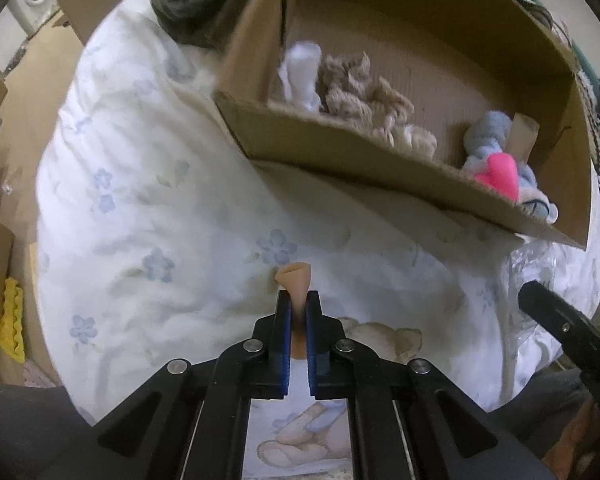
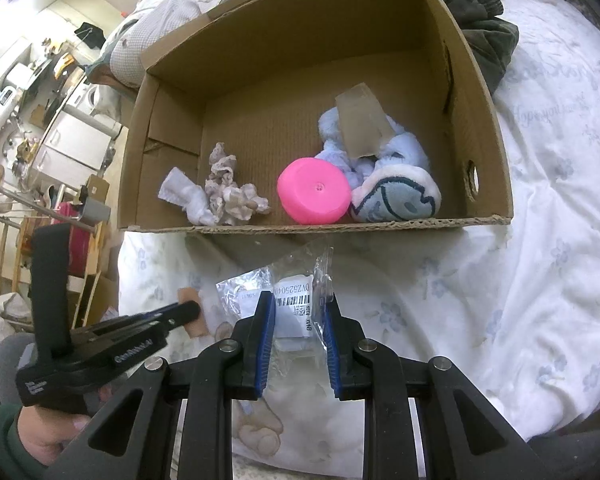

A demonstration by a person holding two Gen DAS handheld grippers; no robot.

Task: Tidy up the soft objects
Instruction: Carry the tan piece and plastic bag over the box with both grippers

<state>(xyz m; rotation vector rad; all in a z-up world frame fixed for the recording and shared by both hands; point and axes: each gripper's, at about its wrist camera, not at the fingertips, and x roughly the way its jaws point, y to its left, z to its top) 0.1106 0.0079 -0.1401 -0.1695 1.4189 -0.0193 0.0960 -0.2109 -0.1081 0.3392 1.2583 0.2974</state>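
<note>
My left gripper (image 1: pixel 299 300) is shut on a small tan soft piece (image 1: pixel 294 282) and holds it just above the white floral duvet (image 1: pixel 140 200). In the right wrist view the left gripper (image 2: pixel 188 312) shows at lower left with the tan piece (image 2: pixel 194 322). My right gripper (image 2: pixel 298 304) has its jaws partly closed around a clear plastic bag with a barcode label (image 2: pixel 294 294) lying on the duvet. The open cardboard box (image 2: pixel 496 184) ahead holds a pink round piece (image 2: pixel 314 192), a blue plush toy (image 2: pixel 396 188), a beige crumpled cloth (image 2: pixel 232 192) and a white cloth (image 2: pixel 184 196).
A cardboard flap (image 2: pixel 362 124) lies on the plush in the box. Dark clothing (image 2: pixel 484 36) lies beyond the box's right wall. Shelves and boxes (image 2: pixel 60 128) stand beside the bed at left. The bed's edge drops off on the left (image 1: pixel 40 240).
</note>
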